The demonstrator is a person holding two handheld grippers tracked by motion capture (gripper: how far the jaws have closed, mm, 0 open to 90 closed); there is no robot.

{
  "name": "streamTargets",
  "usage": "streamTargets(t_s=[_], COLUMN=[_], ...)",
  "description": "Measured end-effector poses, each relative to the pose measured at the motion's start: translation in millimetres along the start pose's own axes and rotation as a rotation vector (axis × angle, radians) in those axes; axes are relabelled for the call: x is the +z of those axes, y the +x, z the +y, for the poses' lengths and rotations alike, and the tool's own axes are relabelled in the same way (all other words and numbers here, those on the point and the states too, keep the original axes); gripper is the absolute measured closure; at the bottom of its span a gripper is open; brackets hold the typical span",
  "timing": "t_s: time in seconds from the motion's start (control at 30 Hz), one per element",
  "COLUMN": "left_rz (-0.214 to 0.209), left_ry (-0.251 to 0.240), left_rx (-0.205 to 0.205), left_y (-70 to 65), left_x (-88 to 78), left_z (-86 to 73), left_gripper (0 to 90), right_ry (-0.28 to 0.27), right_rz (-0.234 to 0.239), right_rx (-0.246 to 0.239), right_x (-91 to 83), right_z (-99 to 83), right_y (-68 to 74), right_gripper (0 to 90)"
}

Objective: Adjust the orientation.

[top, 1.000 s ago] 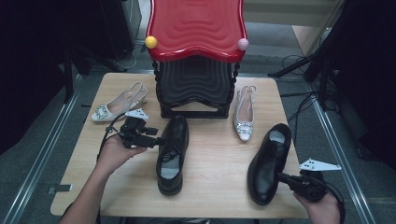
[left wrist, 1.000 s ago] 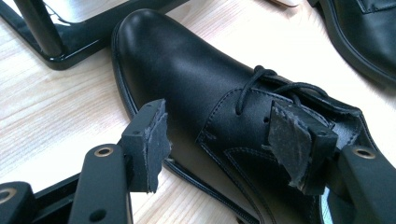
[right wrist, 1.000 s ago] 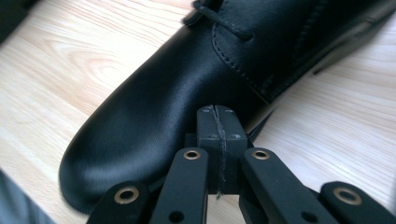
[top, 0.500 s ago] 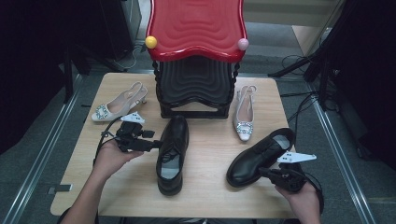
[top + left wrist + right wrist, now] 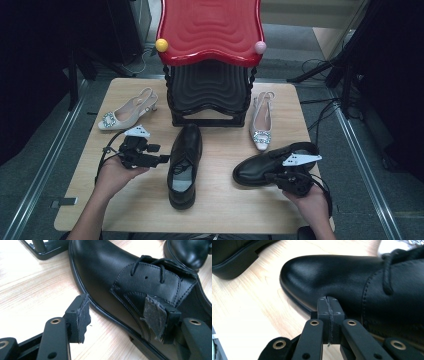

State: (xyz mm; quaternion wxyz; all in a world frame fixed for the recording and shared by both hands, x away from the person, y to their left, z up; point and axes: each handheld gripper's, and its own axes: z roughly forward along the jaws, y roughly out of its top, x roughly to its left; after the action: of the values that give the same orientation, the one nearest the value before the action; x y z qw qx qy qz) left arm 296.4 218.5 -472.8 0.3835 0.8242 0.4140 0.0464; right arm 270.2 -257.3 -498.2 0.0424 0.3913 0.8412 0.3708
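Right gripper (image 5: 286,176), jaws pressed together, noses the right shoe (image 5: 272,164) lying at four o'clock; push low along its sole. Left gripper (image 5: 159,159), jaws apart, should straddle the left shoe (image 5: 184,165) at center before closing.

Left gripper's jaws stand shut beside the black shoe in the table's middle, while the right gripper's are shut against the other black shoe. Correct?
Not quite. The left gripper has its jaws open, one on each side of the middle black shoe's side, as the left gripper view shows. The rest stands: the right gripper is shut against the other black shoe.

Glossy black leather shoes (image 5: 185,165) on a matt pale wooden table (image 5: 145,205).
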Motion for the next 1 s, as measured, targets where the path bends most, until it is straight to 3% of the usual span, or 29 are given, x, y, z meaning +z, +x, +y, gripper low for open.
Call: streamTargets(t_s=[0.17, 0.3, 0.57, 0.63, 0.7, 0.8, 1.0], left_rz=[0.017, 0.026, 0.024, 0.025, 0.020, 0.016, 0.000], left_ry=[-0.002, -0.007, -0.004, -0.005, -0.005, -0.004, -0.003], left_rx=[-0.015, -0.027, -0.028, -0.028, -0.024, -0.020, -0.007], left_y=[0.3, -0.1, -0.9, -0.6, 0.5, 1.0, 2.1], left_x=[-4.5, -7.2, -7.6, -7.1, -6.7, -4.3, 0.8], left_z=[-6.9, -11.4, -12.9, -12.4, -11.2, -9.0, -3.7], left_gripper=[38.0, 38.0, 37.9, 37.9, 37.9, 37.9, 37.9], right_ry=[0.005, 0.001, -0.005, -0.016, -0.013, -0.051, -0.101], right_rz=[0.017, 0.057, 0.087, 0.074, 0.028, -0.016, -0.062], right_rx=[-0.021, -0.017, -0.011, -0.001, -0.009, -0.016, 0.014], right_x=[7.4, 13.6, 16.4, 11.0, 3.1, -9.9, -35.1], right_z=[9.1, 16.5, 21.2, 20.2, 20.9, 25.4, 32.9], right_y=[-0.9, -2.4, -1.8, -3.0, -4.0, -4.7, -14.3], right_gripper=[90.0, 90.0, 90.0, 90.0, 90.0, 90.0, 90.0])
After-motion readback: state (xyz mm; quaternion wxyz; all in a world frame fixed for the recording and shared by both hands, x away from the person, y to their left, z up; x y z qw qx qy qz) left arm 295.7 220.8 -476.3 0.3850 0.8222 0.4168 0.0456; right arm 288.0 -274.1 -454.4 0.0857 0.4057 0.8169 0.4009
